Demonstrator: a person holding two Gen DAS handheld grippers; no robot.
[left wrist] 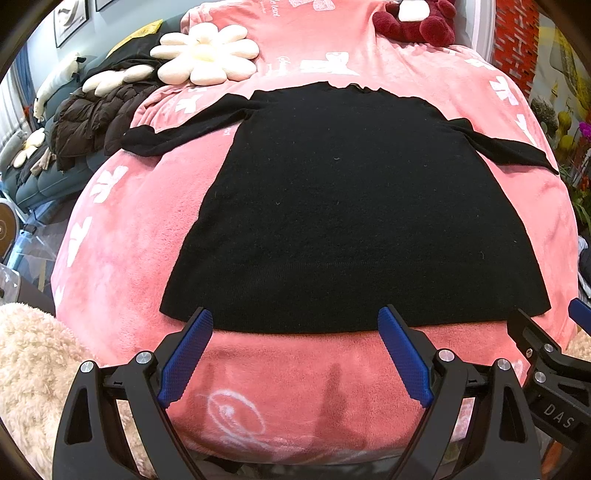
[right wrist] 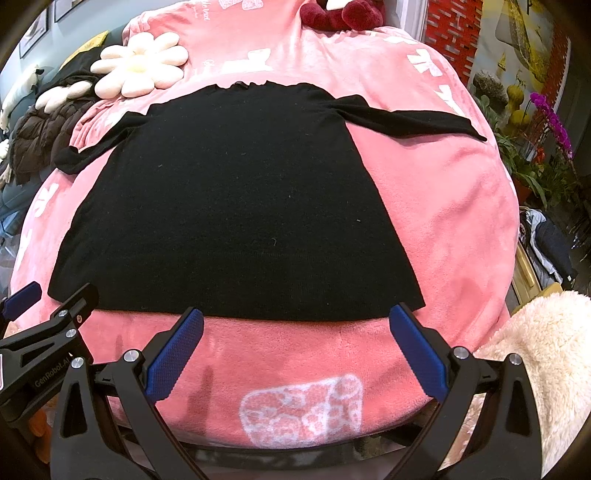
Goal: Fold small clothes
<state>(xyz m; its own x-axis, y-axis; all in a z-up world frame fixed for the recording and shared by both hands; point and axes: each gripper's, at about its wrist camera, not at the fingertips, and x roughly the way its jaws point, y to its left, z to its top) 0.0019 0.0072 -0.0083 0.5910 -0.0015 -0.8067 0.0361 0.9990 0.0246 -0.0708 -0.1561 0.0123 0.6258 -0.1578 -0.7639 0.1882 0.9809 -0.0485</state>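
Note:
A black long-sleeved sweater (left wrist: 347,214) lies flat on a pink blanket (left wrist: 122,236), hem toward me, both sleeves spread out to the sides. It also shows in the right wrist view (right wrist: 236,206). My left gripper (left wrist: 295,314) is open and empty, its blue fingertips at the hem's left half. My right gripper (right wrist: 295,312) is open and empty at the hem's right half. The right gripper's finger shows in the left wrist view (left wrist: 532,332), and the left gripper's finger shows in the right wrist view (right wrist: 70,306).
A white flower cushion (left wrist: 207,55) and a dark red plush toy (left wrist: 417,22) lie at the far end of the blanket. A brown jacket (left wrist: 92,118) lies at the left. A cream fluffy throw (right wrist: 546,354) is at the near right. Plants (right wrist: 535,147) stand at the right.

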